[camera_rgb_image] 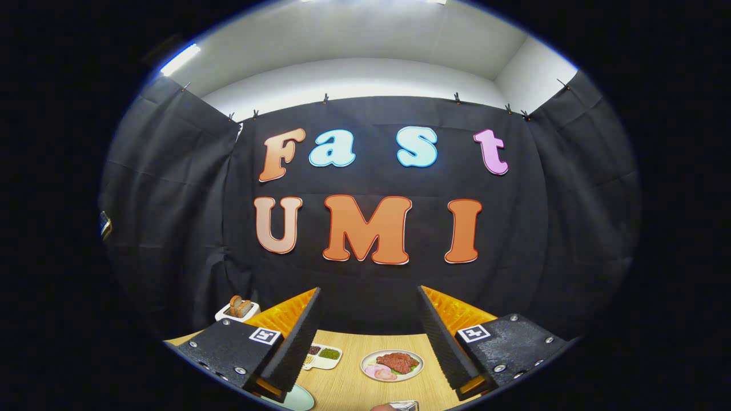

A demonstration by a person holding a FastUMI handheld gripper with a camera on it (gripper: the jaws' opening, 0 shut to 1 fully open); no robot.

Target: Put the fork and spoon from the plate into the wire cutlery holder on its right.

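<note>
Gripper view shows your gripper (368, 337) with fingers spread wide, nothing between them, raised over the light wooden tabletop (348, 382). Beyond them, toward the table's far edge, sit a round white plate of meat (393, 365) and a white divided dish of grains (322, 357). A pale green plate (298, 398) peeks out at the near edge; you cannot make out fork, spoon or holder. Expect light, stiff, slippery cutlery: pinch mid-handle.

Plate (300, 398): pale green, round rim, flat on wooden tabletop (348, 388), mostly hidden under left of two wide-apart fingers (297, 342). Shiny metal item (402, 406) to its right: too cropped to identify.
</note>
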